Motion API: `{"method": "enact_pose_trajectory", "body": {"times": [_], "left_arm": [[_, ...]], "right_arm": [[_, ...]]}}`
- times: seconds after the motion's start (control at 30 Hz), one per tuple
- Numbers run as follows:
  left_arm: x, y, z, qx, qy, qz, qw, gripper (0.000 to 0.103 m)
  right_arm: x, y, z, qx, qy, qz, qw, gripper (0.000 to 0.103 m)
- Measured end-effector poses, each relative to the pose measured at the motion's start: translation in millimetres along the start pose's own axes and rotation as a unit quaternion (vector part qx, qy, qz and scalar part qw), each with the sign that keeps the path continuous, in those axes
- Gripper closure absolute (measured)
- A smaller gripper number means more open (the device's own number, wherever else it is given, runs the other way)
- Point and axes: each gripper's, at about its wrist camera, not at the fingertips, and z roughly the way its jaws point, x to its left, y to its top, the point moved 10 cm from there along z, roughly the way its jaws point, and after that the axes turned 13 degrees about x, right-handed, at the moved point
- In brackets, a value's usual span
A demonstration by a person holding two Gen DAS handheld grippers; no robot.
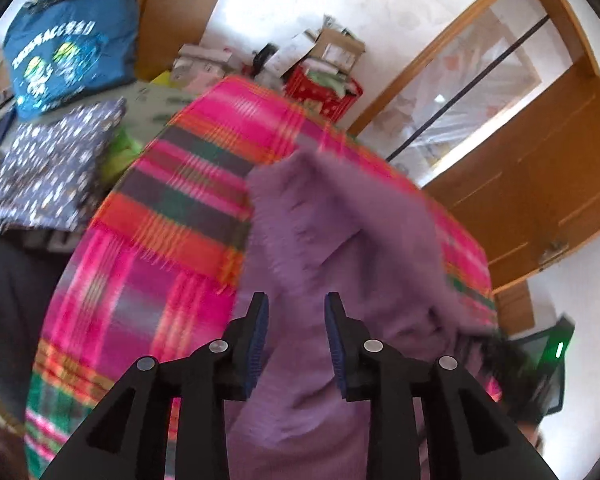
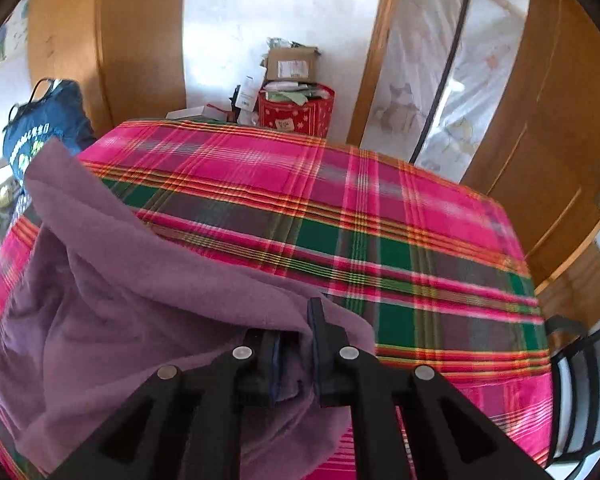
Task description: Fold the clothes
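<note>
- Purple fleece garment fills the left wrist view, rumpled on the pink plaid cloth that covers the table. The left gripper hangs above it with jaws partly apart and nothing pressed between the pads; fabric shows through the gap.
- To fold well here, I judge the left side should take a clean edge rather than a bunched middle, then lay it flat.
- At the far left of that view sit a folded patterned stack and a blue printed bag, near the table's far end; keep the fold clear of them.
- In the right wrist view, the right gripper has its jaws nearly together, pinching a fold of the same garment, which drapes to the left.
- Bare plaid cloth lies open ahead and to the right, good room to spread. A dark chair back stands just beyond the table's right edge.
</note>
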Motion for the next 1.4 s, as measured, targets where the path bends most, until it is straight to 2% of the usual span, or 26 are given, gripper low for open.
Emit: {"method": "enact_pose_trajectory", "body": {"times": [0.13,0.23,0.37,0.4,0.5,0.6,0.73,0.87,1.0,1.13,1.2,1.23,1.27,1.3,1.4], "left_arm": [[24,-30,6,0.016,0.023,-0.009,0.9996,0.073],[26,-47,11,0.027,0.011,0.005,0.9996,0.073],[16,-54,9,0.011,-0.003,0.035,0.9993,0.073],[14,-54,10,0.013,0.000,0.042,0.9990,0.073],[12,-62,27,0.053,0.010,0.055,0.9970,0.073],[13,-66,33,0.058,0.016,0.067,0.9960,0.073],[16,-64,36,0.061,0.003,0.053,0.9967,0.073],[18,-65,36,0.061,-0.005,0.053,0.9967,0.073],[21,-68,36,0.056,-0.006,0.055,0.9969,0.073],[22,-72,35,0.055,0.002,0.066,0.9963,0.073],[24,-74,34,0.049,0.020,0.073,0.9959,0.076],[25,-75,34,0.047,0.029,0.076,0.9956,0.079],[26,-76,34,0.044,0.038,0.080,0.9951,0.090],[28,-77,33,0.041,0.045,0.079,0.9950,0.094],[38,-76,27,0.036,0.042,0.066,0.9963,0.099]], "right_arm": [[0,3,3,0.015,0.010,0.018,1.000,0.091],[1,1,-5,0.009,-0.004,0.017,1.000,0.091],[-4,2,-25,-0.008,0.002,0.032,0.999,0.091],[-5,2,-29,-0.011,0.012,0.040,0.999,0.090],[-9,4,-34,-0.006,0.048,0.067,0.997,0.088],[-10,1,-32,0.013,0.104,0.103,0.989,0.087],[-4,-8,-27,0.045,0.124,0.105,0.986,0.081],[-4,-19,-39,0.025,0.097,0.092,0.991,0.081],[-10,-27,-68,-0.034,0.014,0.060,0.998,0.080],[-7,-35,-94,-0.087,-0.046,0.028,0.995,0.080],[-4,-40,-104,-0.107,-0.065,0.017,0.992,0.080],[-1,-42,-105,-0.111,-0.061,0.015,0.992,0.080],[3,-44,-106,-0.113,-0.057,0.013,0.992,0.080],[5,-47,-105,-0.112,-0.055,0.011,0.992,0.080],[18,-55,-100,-0.102,-0.036,-0.001,0.994,0.080]]}}
